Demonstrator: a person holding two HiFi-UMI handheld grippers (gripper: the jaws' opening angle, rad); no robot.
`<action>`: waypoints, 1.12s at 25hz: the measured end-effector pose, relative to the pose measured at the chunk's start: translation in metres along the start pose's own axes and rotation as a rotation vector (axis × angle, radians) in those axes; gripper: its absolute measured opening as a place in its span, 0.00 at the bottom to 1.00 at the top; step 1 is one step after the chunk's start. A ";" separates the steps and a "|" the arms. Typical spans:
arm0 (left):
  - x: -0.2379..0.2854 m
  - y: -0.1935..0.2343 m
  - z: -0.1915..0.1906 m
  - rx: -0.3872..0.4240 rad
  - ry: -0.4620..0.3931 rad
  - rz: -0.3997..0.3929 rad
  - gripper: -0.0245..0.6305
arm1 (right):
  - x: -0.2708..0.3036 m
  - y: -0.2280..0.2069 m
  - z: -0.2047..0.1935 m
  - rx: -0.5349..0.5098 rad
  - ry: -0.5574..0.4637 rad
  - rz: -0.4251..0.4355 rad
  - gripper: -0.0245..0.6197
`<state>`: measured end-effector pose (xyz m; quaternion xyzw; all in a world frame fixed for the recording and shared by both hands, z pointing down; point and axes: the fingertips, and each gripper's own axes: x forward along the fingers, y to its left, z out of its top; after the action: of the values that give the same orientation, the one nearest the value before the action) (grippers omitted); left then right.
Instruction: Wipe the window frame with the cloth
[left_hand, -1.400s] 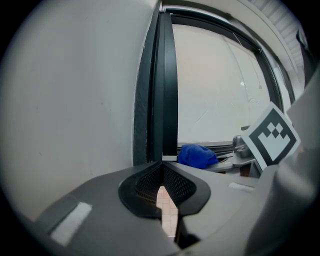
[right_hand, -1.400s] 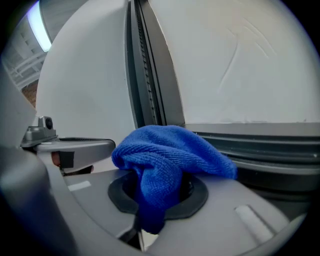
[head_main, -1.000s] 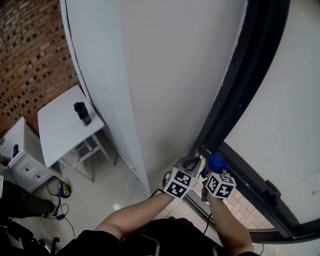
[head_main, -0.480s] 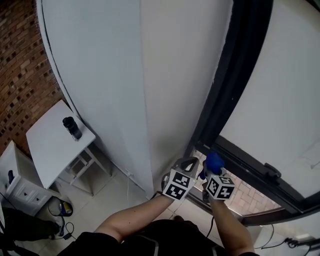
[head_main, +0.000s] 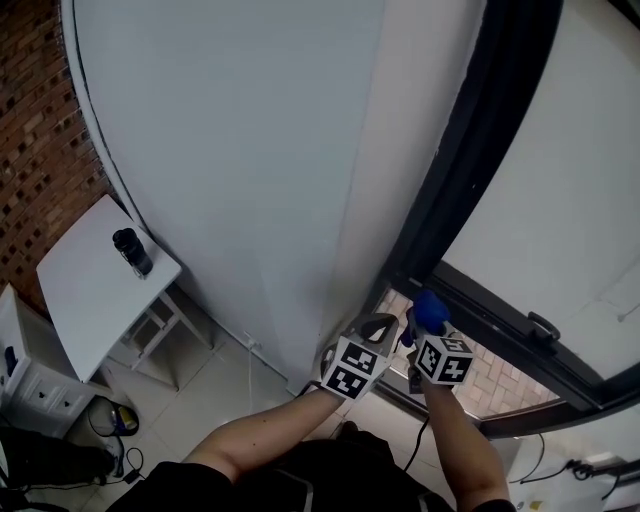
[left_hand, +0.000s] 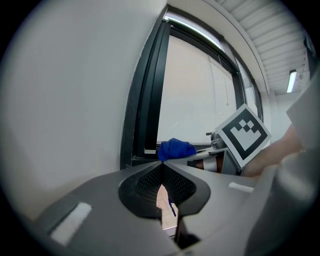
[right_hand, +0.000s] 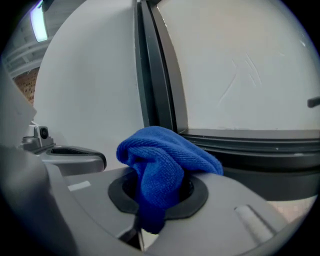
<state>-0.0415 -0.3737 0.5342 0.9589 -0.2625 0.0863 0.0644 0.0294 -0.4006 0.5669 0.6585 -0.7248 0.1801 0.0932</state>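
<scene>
A bunched blue cloth (right_hand: 160, 162) is pinched between the jaws of my right gripper (head_main: 425, 325), which is shut on it. The cloth (head_main: 430, 310) sits close to the lower corner of the black window frame (head_main: 470, 190). That frame (right_hand: 157, 75) rises just beyond the cloth in the right gripper view, its bottom rail (right_hand: 250, 142) running off to the right. My left gripper (head_main: 378, 325) is beside the right one, shut with nothing between its jaws. From the left gripper view the cloth (left_hand: 175, 149) and the frame (left_hand: 150, 95) lie ahead.
A white wall (head_main: 250, 170) runs along the left of the frame. Below on the left stands a white table (head_main: 95, 275) with a dark bottle (head_main: 132, 251). A window handle (head_main: 545, 328) sticks out on the lower rail. Cables lie on the tiled floor (head_main: 215, 395).
The head view has swung so the wall fills more of the picture and the table has slid left. Both grippers stay close together by the frame's lower corner, the cloth still held.
</scene>
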 end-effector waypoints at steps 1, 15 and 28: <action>0.002 -0.001 -0.001 0.006 0.003 -0.003 0.03 | 0.003 0.000 0.001 -0.010 0.007 0.007 0.14; 0.019 0.009 -0.002 0.051 0.038 0.054 0.03 | 0.051 0.001 0.012 -0.115 0.083 0.132 0.14; 0.010 0.009 0.014 0.043 0.008 0.057 0.03 | 0.033 0.016 0.065 -0.115 0.008 0.155 0.13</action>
<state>-0.0360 -0.3883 0.5235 0.9518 -0.2875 0.0977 0.0423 0.0164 -0.4545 0.5171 0.5932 -0.7823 0.1475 0.1195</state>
